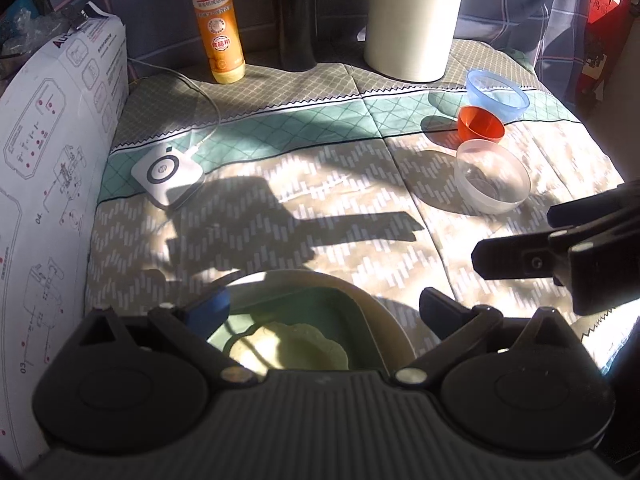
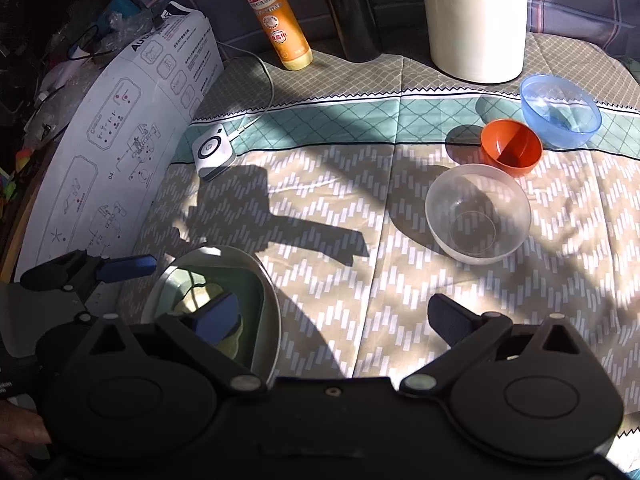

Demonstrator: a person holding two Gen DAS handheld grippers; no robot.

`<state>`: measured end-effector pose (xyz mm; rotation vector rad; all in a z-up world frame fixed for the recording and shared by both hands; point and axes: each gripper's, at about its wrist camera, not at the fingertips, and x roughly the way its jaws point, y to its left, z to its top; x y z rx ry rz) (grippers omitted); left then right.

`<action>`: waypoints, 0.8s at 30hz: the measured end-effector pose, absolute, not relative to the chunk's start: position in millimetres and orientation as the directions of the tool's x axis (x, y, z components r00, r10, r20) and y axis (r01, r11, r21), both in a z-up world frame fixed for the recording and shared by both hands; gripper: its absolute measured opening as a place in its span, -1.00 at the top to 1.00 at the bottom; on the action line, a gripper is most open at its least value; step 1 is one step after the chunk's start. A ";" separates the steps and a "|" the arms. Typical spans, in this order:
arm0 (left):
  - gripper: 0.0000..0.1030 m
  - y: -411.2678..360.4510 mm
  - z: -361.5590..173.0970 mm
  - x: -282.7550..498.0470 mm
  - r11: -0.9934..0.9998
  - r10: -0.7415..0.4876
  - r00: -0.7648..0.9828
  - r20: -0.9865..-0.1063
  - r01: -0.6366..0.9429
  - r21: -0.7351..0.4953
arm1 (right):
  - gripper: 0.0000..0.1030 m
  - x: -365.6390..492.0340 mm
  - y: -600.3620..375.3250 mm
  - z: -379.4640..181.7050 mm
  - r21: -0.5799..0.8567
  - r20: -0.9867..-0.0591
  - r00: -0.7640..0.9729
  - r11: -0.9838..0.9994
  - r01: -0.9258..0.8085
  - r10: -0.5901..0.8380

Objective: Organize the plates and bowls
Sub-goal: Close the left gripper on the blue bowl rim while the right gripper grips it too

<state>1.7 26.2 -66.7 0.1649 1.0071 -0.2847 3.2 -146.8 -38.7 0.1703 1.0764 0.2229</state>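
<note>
A stack of plates lies near me on the cloth: a beige round plate [image 1: 372, 300] under a green square dish [image 1: 320, 308] with a pale yellow leaf-shaped dish [image 1: 296, 344] on top. It also shows in the right wrist view [image 2: 264, 280]. My left gripper [image 1: 324, 308] is open over the stack. My right gripper [image 2: 332, 316] is open and empty just right of the stack. Three bowls sit to the right: clear [image 2: 478, 212], orange [image 2: 512, 148], blue [image 2: 560, 110]. They show in the left view too: clear [image 1: 492, 176], orange [image 1: 480, 123], blue [image 1: 498, 94].
A white square charger [image 1: 168, 178] with a cable lies at left. A printed cardboard box [image 1: 48, 160] walls the left side. An orange detergent bottle [image 1: 216, 20], a dark cylinder [image 1: 298, 12] and a white container [image 1: 412, 16] stand at the back.
</note>
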 end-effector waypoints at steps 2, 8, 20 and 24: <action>-0.99 15.5 -63.6 9.7 0.946 -0.171 0.506 -0.845 0.325 0.003 | -1.00 5.2 -159.6 -33.9 0.240 -0.844 0.477 0.968 -0.077 0.247; -0.99 -25.1 -56.1 42.0 0.928 -0.214 0.524 -0.825 0.373 -0.005 | -1.00 17.6 -210.2 -24.9 0.219 -0.830 0.529 0.976 0.018 0.176; -0.99 -115.7 -57.3 126.1 0.908 -0.287 0.548 -0.785 0.417 -0.041 | -1.00 66.1 -324.3 -39.2 0.213 -0.823 0.567 0.947 0.240 0.042; -0.99 -143.2 -60.5 152.2 0.904 -0.313 0.538 -0.783 0.422 -0.071 | -0.89 85.8 -357.7 -43.2 0.237 -0.817 0.576 0.925 0.298 0.025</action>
